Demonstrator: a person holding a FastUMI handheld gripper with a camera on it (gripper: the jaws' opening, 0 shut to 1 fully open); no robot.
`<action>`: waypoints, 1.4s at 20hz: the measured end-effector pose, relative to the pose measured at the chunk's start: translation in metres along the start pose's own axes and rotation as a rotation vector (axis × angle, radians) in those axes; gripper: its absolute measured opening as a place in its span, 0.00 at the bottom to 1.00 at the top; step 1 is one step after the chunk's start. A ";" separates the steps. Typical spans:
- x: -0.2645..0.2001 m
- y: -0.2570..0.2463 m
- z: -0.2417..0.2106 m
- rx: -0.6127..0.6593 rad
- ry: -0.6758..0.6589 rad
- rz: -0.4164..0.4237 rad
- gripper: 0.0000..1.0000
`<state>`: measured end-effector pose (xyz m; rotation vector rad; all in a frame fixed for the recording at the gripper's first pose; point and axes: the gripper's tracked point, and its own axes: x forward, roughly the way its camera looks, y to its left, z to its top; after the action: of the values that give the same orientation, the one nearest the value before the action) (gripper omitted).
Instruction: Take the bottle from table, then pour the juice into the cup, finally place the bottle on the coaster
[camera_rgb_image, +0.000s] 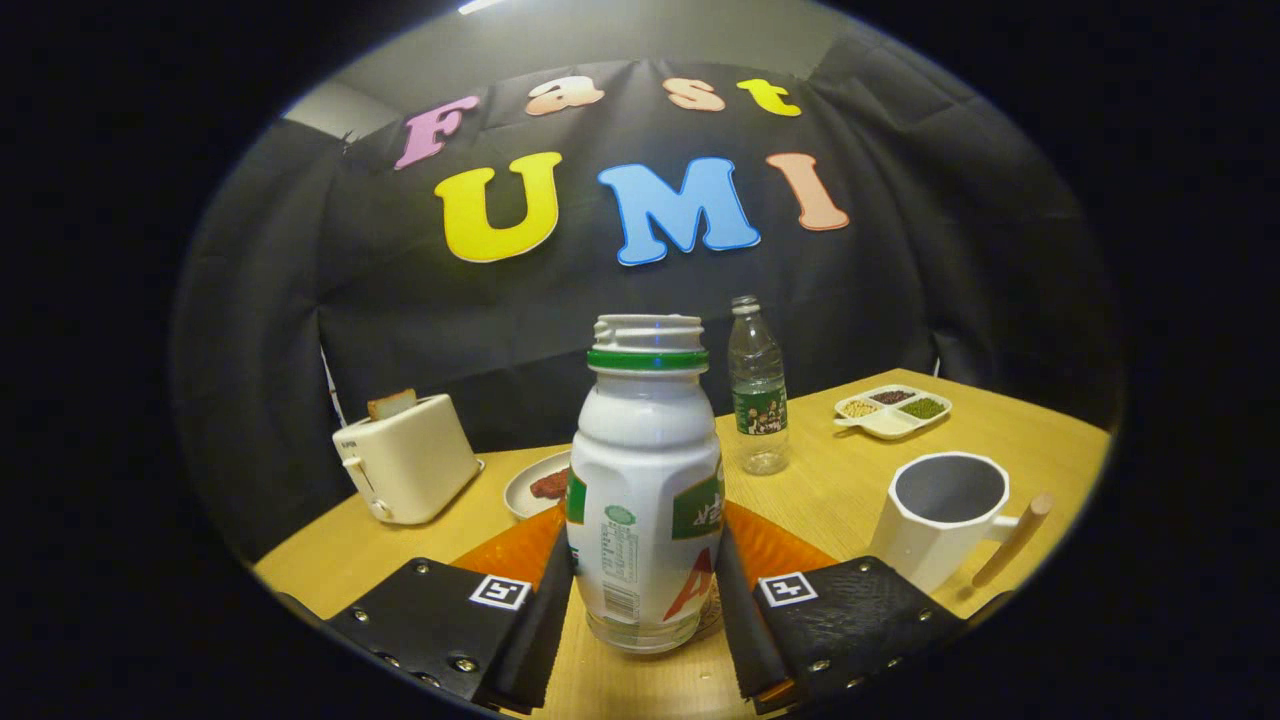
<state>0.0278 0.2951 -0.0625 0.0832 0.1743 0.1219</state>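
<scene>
Flanking one bottle (645, 480): tongs (645, 610) touching sides; one cup (945, 515); one coaster (765, 550)

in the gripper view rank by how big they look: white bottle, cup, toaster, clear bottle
1. white bottle, between the jaws and nearest the camera, which inflates it
2. toaster and cup, look alike
3. clear bottle, farther back

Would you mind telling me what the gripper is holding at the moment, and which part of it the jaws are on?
The gripper holds the white bottle, one jaw pressed on each side of its lower body; the open neck is free.
</scene>
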 end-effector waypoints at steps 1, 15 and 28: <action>0.000 0.001 0.000 -0.044 -0.005 -0.004 0.68; 0.017 0.007 0.000 -0.120 -0.051 0.031 0.68; 0.031 0.012 -0.010 -0.152 -0.026 0.043 0.68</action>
<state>0.0552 0.3112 -0.0760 -0.0626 0.1369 0.1764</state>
